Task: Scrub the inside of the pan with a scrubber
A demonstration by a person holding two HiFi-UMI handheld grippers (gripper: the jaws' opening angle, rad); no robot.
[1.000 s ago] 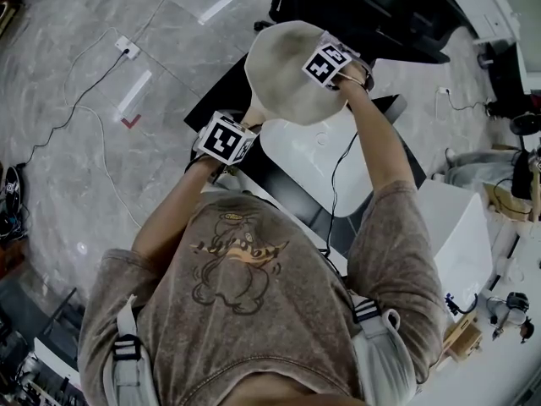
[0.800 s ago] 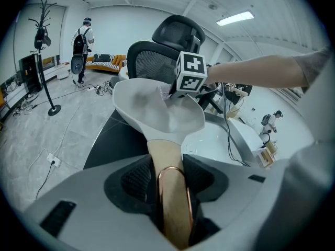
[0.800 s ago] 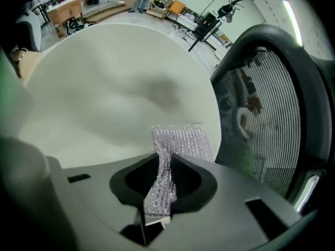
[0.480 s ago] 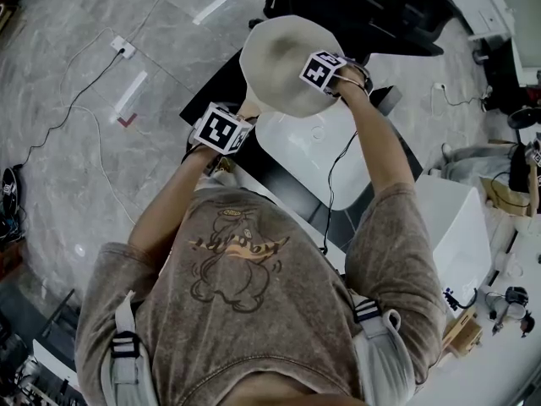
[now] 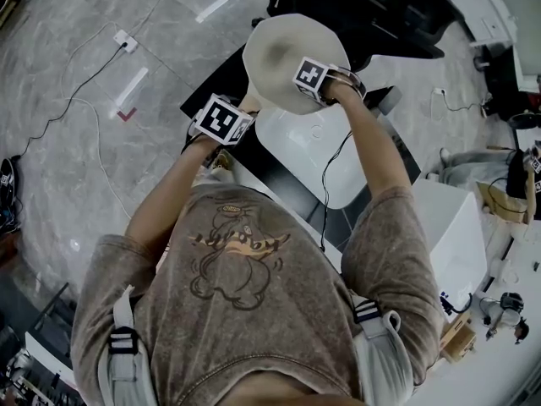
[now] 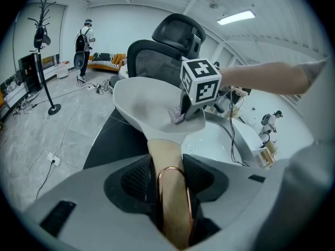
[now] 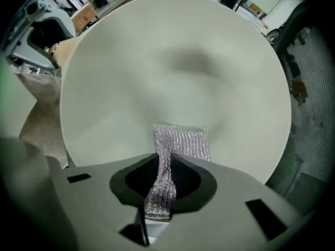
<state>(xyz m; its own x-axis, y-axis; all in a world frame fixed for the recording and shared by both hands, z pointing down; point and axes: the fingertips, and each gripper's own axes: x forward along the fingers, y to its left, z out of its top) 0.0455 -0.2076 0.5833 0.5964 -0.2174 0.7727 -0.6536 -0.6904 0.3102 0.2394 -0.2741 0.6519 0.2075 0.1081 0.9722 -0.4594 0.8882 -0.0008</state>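
The left gripper (image 6: 170,179) clamps its fingers on the tan handle (image 6: 166,153) of the pale cream round pan (image 7: 172,61), holding it up above the white table (image 5: 317,155). The right gripper (image 7: 166,166) pinches a thin fold of the silvery mesh scrubber (image 7: 180,140), which rests against the pan's inside. Scrubbing pressure could pull that fold free, or twist the handle in its grip. Only the right gripper view shows the scrubber's contact with the pan, and only the head view shows the pan raised off the table.

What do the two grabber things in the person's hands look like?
The left gripper and the right gripper each have a light grey shell with dark pads inside. Each carries a white cube with black square markers. A thin dark cable runs along the right arm. The person wears a short-sleeved brownish T-shirt with a cartoon drawing.
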